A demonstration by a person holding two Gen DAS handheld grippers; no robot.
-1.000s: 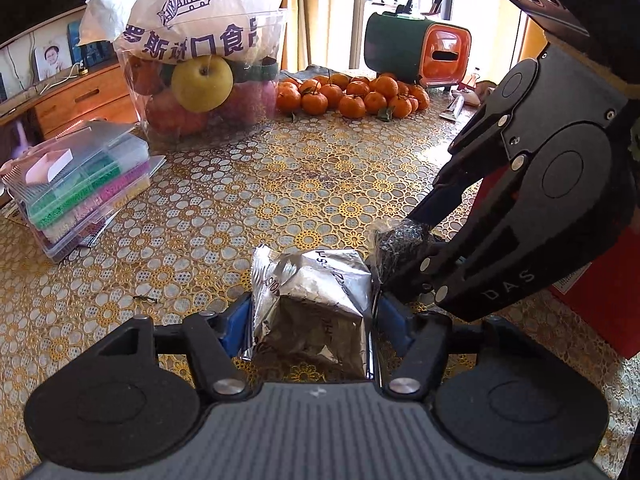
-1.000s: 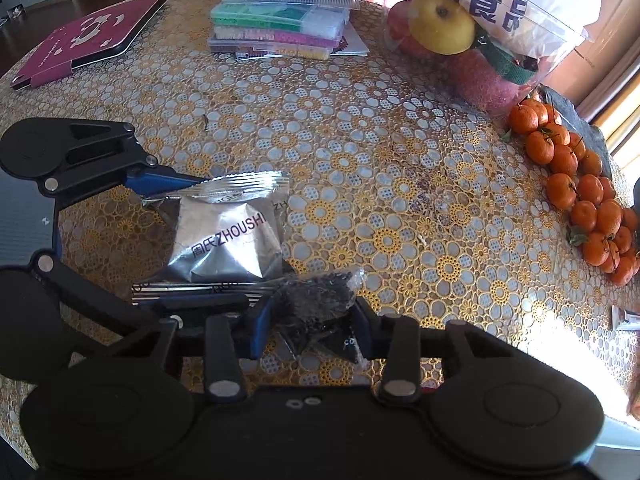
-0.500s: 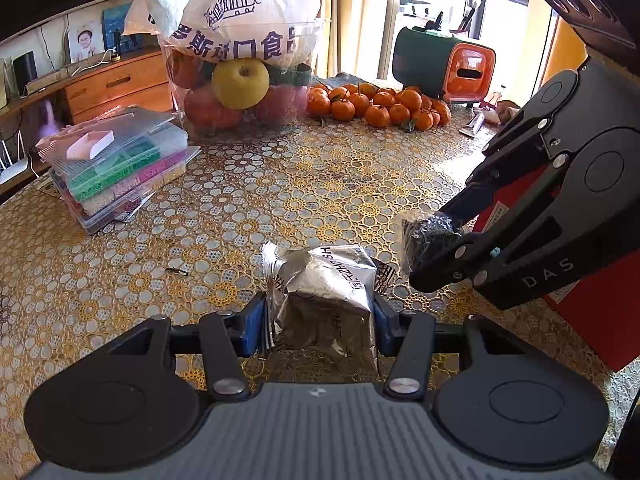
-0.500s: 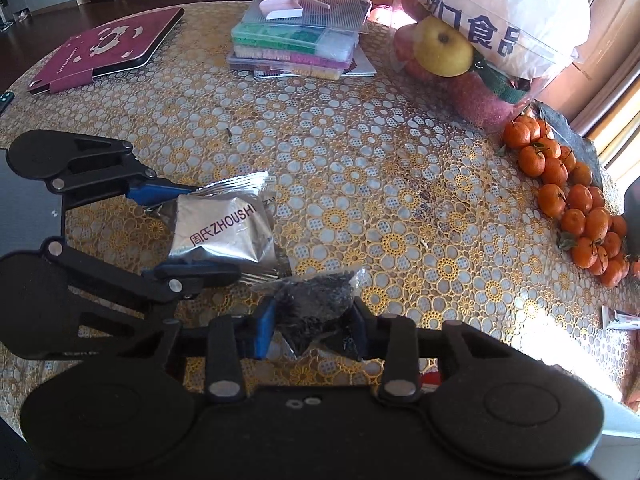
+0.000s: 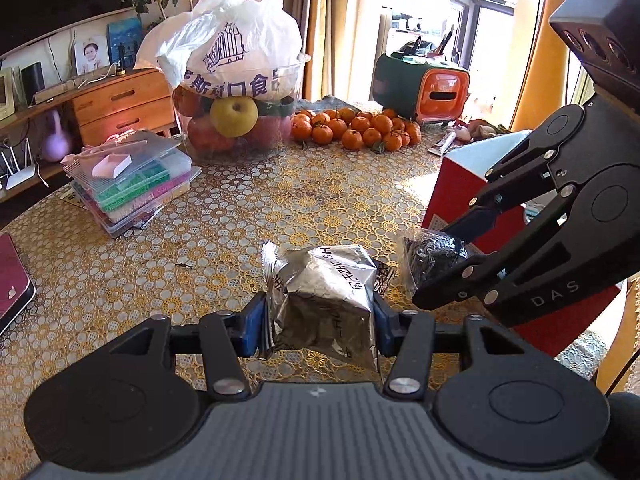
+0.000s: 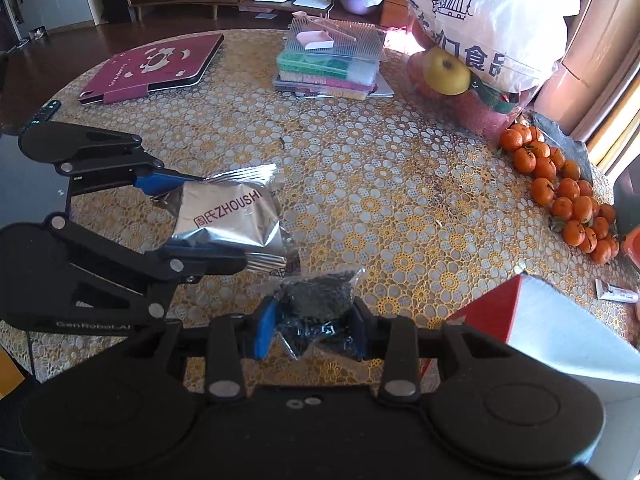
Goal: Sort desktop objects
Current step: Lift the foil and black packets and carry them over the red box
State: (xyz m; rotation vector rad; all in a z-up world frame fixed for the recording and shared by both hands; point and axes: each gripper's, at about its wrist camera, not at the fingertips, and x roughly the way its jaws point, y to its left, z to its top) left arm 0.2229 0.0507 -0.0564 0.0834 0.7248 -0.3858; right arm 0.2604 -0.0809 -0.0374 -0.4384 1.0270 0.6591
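Observation:
A silver foil packet (image 5: 326,292) marked ZHOUSHI hangs above the patterned table, with my left gripper (image 5: 320,320) shut on its sides. In the right wrist view the same silver foil packet (image 6: 228,216) sits between the left gripper's (image 6: 216,220) blue-padded fingers. My right gripper (image 6: 310,328) is shut on a small clear bag of black bits (image 6: 316,304). That black bag (image 5: 432,256) shows just right of the foil packet in the left wrist view, held by the right gripper (image 5: 448,256). Both packets are lifted off the table, close side by side.
A red box (image 5: 460,200) with a pale top stands at the right, its corner (image 6: 560,332) near my right gripper. Tangerines (image 5: 356,128), a fruit bowl under a white bag (image 5: 236,92), stacked bead boxes (image 5: 132,176), a maroon tablet case (image 6: 156,68) and a green-orange box (image 5: 420,88) ring the table.
Both grippers have risen from the table with their packets held, and the view now takes in more of the room. The red box has come into view at the right.

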